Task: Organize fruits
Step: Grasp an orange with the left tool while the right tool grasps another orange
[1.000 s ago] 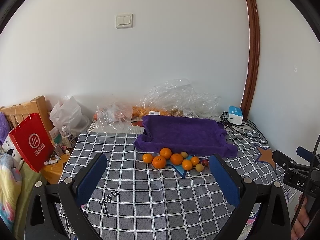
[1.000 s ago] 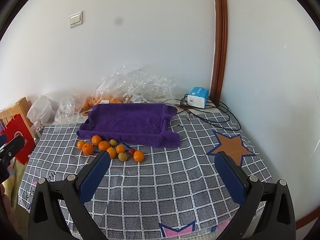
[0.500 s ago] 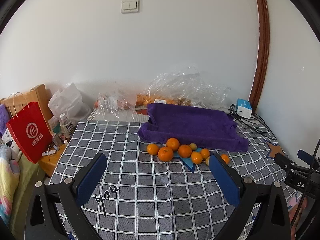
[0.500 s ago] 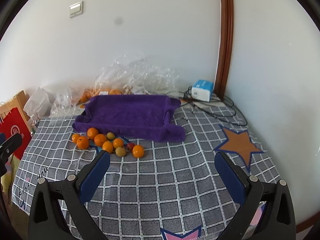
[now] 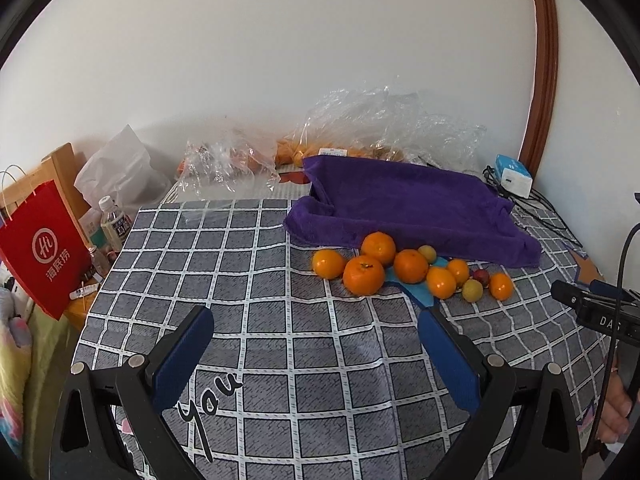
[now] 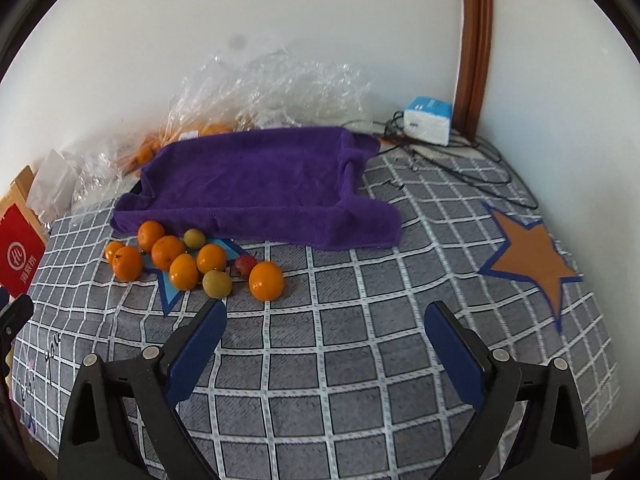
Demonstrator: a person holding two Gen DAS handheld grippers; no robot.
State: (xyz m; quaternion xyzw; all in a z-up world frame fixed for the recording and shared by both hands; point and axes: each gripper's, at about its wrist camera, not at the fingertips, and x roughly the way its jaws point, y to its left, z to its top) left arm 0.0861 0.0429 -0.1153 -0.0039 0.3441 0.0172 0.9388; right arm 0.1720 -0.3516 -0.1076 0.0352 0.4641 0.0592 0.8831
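The fruits (image 6: 188, 262), mostly oranges with two yellow-green ones and a small red one, are gathered in a loose cluster on the checked cloth of the worktop (image 6: 360, 360), just beside the front edge of the purple towel (image 6: 256, 184), towards the worktop's left side. Nothing is seen sorted or lifted, so the task is judged barely begun. The left hand-held gripper (image 5: 316, 344) and the right hand-held gripper (image 6: 326, 336) are both spread wide and empty, short of the cluster. "you" is read on the cloth; Chinese characters on the red bag (image 5: 44, 248) cannot be made out with certainty.
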